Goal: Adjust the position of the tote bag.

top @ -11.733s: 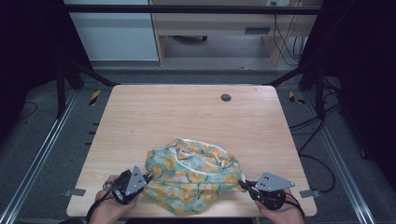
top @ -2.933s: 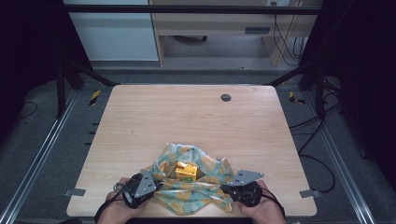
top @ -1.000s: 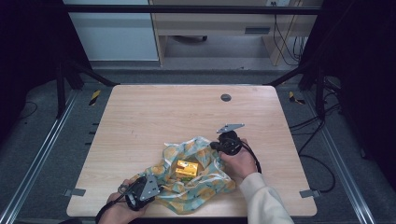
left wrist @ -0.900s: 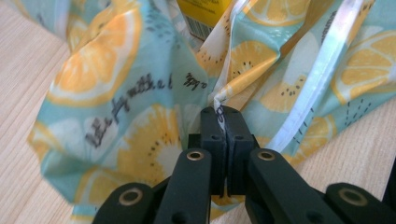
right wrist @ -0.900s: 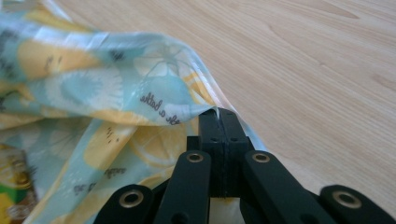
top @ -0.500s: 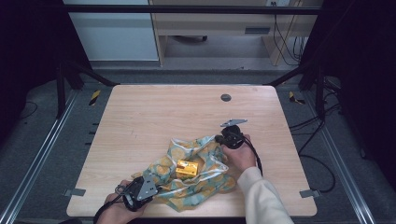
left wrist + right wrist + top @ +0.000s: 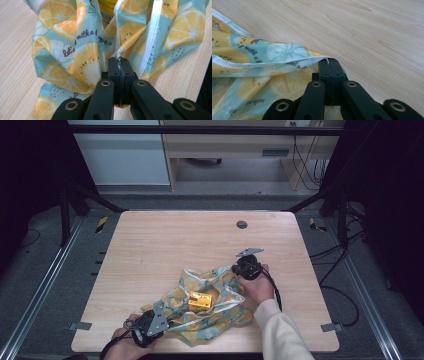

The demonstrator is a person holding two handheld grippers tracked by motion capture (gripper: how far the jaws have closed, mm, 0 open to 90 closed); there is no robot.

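A teal cloth with a lemon-slice print (image 7: 215, 300) lies crumpled on the near half of the table, with a small yellow box (image 7: 199, 301) resting on its middle. My left gripper (image 7: 159, 320) is at the cloth's near-left corner, jaws shut on a fold of the cloth (image 7: 82, 57). My right gripper (image 7: 239, 270) is at the cloth's far-right corner, jaws shut on its white-hemmed edge (image 7: 287, 61). The yellow box (image 7: 107, 6) peeks between the cloth folds in the left gripper view.
The wooden table (image 7: 175, 245) has a round grommet (image 7: 242, 224) near its far edge. A white sleeve (image 7: 280, 332) reaches in from the bottom right. Metal rails run along both sides of the table.
My right gripper has carried its corner of the cloth away from the near edge to the far right, stretching the cloth diagonally. The left gripper has kept its hold near the front edge.
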